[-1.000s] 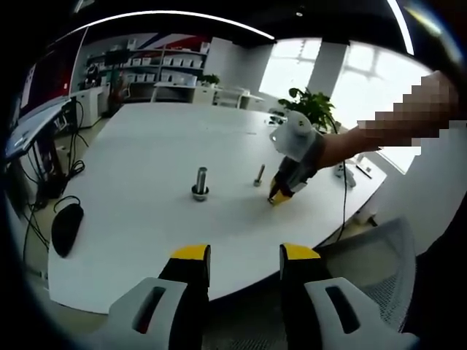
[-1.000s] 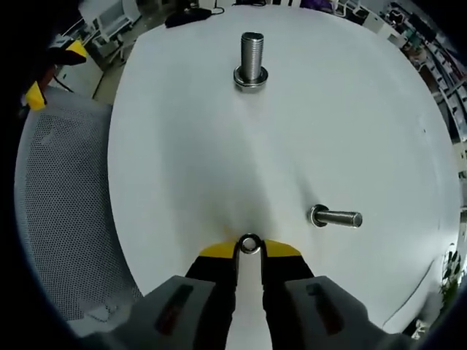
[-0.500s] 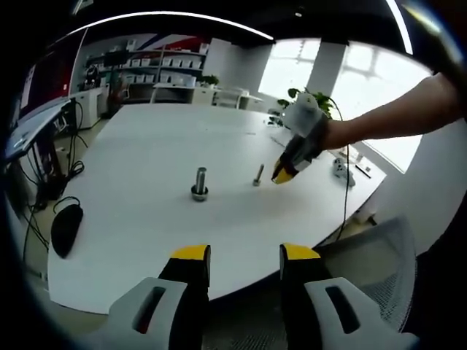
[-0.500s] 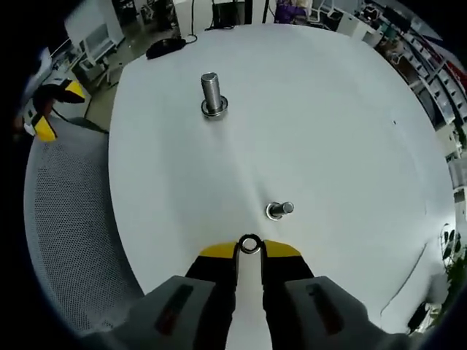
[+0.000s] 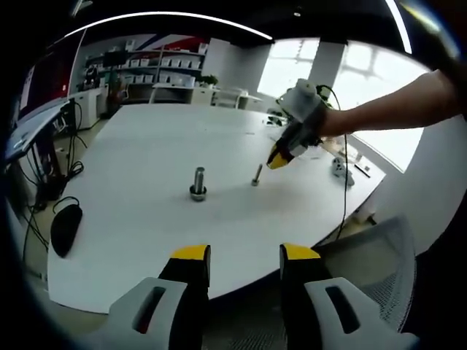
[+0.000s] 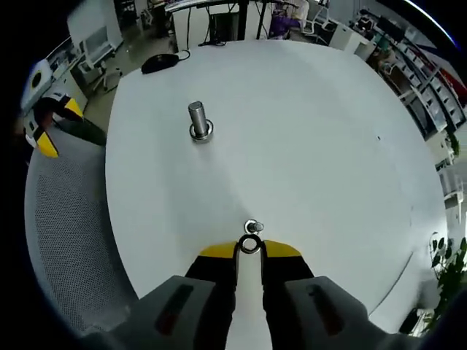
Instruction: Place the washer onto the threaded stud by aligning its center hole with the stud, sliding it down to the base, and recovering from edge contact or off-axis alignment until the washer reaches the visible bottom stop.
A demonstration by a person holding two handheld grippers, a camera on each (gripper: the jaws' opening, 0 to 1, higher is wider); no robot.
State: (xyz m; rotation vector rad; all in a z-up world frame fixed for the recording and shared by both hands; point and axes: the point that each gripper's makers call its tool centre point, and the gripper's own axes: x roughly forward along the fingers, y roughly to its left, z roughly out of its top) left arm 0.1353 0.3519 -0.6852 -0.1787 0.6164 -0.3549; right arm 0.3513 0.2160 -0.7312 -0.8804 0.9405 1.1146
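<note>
Right gripper point(image 6: 249, 248) pinches the washer point(image 6: 249, 245) flat, hole exposed, directly above the thin stud point(image 6: 253, 227) for alignment. Left gripper point(image 5: 237, 257) open, idle off the table point(image 5: 139, 146).

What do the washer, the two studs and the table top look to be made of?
Washer: apparently bright metal, silvery ring. Thick stud and thin stud: grey metal by their dull sheen; threads too small to confirm. Table: smooth matte white, likely laminate.

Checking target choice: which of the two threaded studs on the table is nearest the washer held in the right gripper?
The thinner stud, just ahead of the washer in the right gripper. The thicker stud stands far across the table.
</note>
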